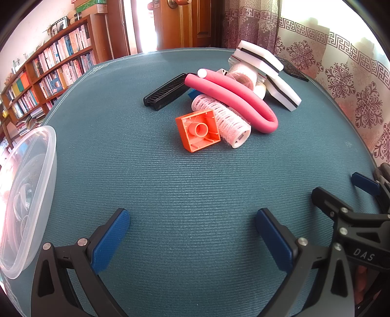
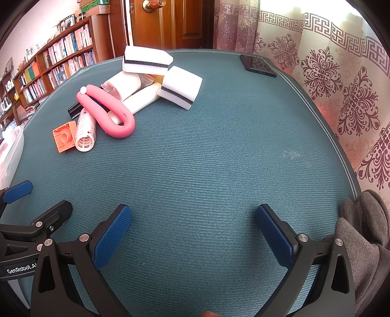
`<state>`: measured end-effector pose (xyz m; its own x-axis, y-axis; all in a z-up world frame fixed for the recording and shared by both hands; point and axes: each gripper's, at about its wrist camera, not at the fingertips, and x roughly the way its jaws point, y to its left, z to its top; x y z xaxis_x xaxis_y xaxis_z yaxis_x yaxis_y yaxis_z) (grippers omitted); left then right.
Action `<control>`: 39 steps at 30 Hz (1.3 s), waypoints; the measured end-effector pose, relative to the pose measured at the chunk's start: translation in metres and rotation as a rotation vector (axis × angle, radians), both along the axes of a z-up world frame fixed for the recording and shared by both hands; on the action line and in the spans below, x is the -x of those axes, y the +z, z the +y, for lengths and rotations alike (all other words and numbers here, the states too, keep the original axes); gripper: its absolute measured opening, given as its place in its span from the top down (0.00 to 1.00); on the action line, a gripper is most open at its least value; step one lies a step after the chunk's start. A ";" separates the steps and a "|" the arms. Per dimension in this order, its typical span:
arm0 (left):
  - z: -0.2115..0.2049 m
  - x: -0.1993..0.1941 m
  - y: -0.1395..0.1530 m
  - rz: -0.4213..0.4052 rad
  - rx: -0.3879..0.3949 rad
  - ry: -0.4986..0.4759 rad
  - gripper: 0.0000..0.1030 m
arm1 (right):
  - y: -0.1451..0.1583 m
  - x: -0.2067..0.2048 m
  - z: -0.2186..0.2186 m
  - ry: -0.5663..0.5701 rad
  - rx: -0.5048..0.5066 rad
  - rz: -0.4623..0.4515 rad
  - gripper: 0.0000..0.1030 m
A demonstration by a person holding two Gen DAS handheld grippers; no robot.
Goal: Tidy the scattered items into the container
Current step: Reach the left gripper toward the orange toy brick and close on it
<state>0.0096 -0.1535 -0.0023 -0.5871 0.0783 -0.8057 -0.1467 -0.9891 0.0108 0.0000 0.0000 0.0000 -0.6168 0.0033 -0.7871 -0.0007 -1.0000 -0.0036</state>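
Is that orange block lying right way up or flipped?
Tipped over: the orange block shows its hollow underside and inner tube, leaning against the roller.

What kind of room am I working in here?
Most likely a home study or living room: a wooden bookshelf packed with books, a panelled wooden door, patterned curtains, and a table under a teal cloth.

Bright daylight, doorway (image 1: 146,26) blown out, sharp focus, fisheye-curved dark corners
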 end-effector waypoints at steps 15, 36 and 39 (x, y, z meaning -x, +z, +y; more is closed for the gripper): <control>0.000 0.000 0.000 0.000 0.000 0.000 0.00 | 0.000 0.000 0.000 0.000 -0.001 0.000 0.00; -0.026 0.028 0.011 0.003 -0.040 0.051 0.00 | -0.001 -0.001 -0.002 -0.005 -0.009 -0.002 0.00; -0.028 0.042 0.012 0.003 -0.026 0.049 0.00 | -0.001 -0.001 -0.002 -0.005 -0.009 -0.002 0.00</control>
<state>-0.0327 -0.1813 0.0097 -0.5928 0.0701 -0.8023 -0.0982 -0.9951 -0.0143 0.0005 -0.0019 -0.0007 -0.6153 0.0136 -0.7882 -0.0060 -0.9999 -0.0126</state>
